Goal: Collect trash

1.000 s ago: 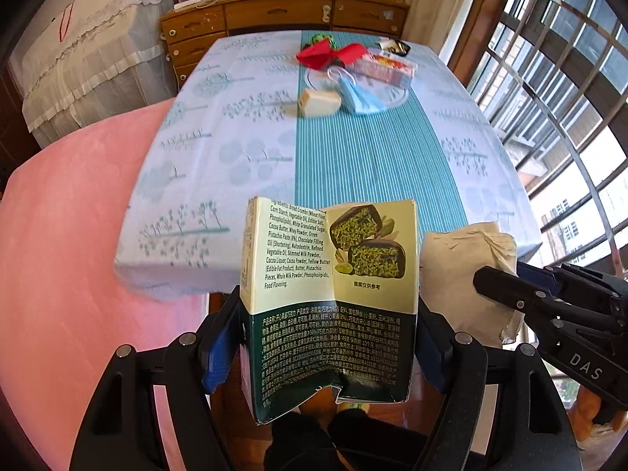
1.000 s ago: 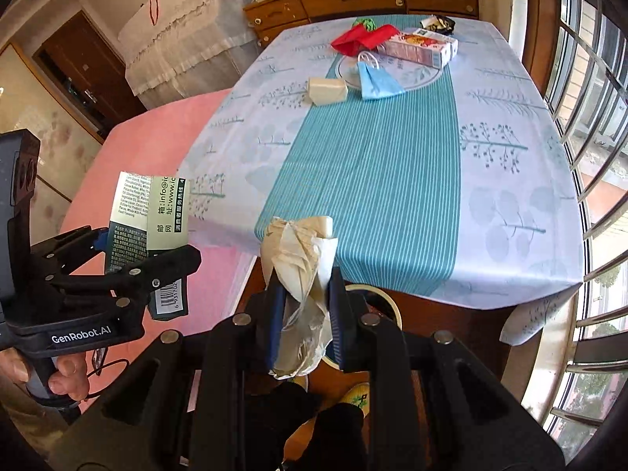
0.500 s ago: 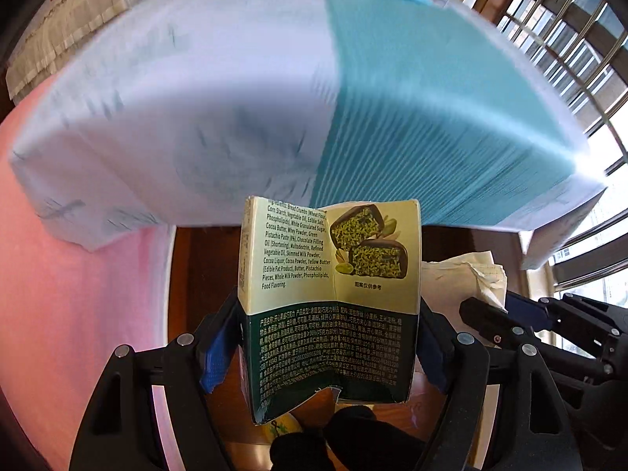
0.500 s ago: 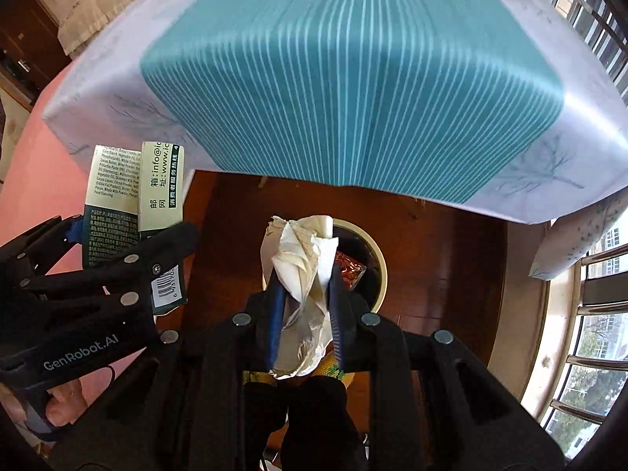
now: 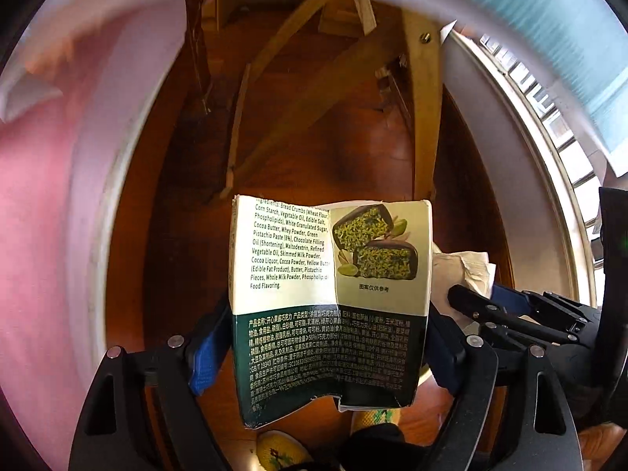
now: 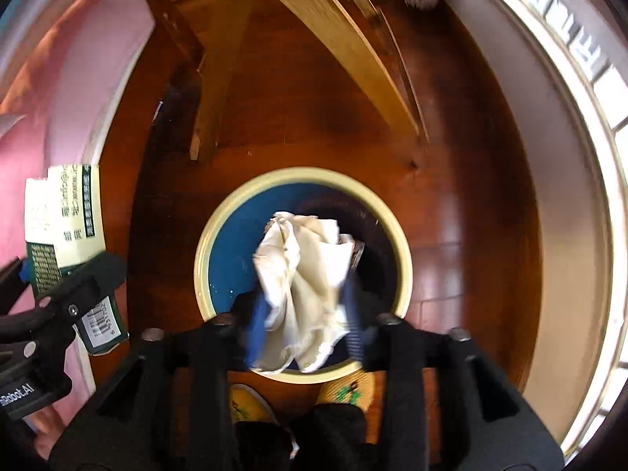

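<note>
My left gripper is shut on a flattened green-and-cream snack box, held upright above the wooden floor; the box also shows at the left of the right wrist view. My right gripper points down over a round bin with a cream rim and blue inside. A crumpled white tissue sits between its blurred fingers, which stand wider apart than before. The tissue and right gripper also show in the left wrist view.
Wooden table legs and braces stand beyond the bin on the brown floor. A pink cloth hangs at the left. A white wall and window bars run along the right. My yellow slippers are just below the bin.
Both grippers have tipped down from the table top to the floor under it. The right gripper has come over the bin and its fingers have spread around the tissue.
</note>
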Demonstrator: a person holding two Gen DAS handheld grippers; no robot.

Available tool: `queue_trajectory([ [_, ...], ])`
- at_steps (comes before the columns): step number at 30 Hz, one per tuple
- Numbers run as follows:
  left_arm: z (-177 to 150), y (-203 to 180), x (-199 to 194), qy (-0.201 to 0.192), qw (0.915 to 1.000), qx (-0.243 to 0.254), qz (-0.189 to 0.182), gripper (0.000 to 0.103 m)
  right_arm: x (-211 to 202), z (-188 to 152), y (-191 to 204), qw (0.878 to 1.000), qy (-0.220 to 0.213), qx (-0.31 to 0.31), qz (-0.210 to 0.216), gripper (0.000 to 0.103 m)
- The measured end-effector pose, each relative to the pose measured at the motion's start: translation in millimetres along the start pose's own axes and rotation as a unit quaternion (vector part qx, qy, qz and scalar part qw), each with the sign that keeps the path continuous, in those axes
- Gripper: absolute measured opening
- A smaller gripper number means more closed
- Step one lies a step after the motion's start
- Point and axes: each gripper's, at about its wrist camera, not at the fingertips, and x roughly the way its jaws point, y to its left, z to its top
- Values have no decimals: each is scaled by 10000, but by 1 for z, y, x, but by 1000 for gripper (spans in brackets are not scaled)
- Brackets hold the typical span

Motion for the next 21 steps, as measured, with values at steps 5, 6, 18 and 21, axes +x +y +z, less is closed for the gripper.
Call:
queue_trajectory([
  [5, 5, 13, 10, -107, 9998, -119, -123, 99, -1, -5, -9, 9996, -101, 201, 143, 56],
  [6, 6, 14, 7, -176, 9996, -129, -163, 100, -6, -7, -12, 9994, -124, 254, 174, 56],
  [18, 27, -1, -72, -469, 9987, -39, -209, 100, -92, 5, -11, 9962, -472, 661, 312, 56],
  [21, 31, -7, -110, -493, 9987, -45, -155, 100, -128, 7, -9, 9958, -526, 672, 336, 56],
])
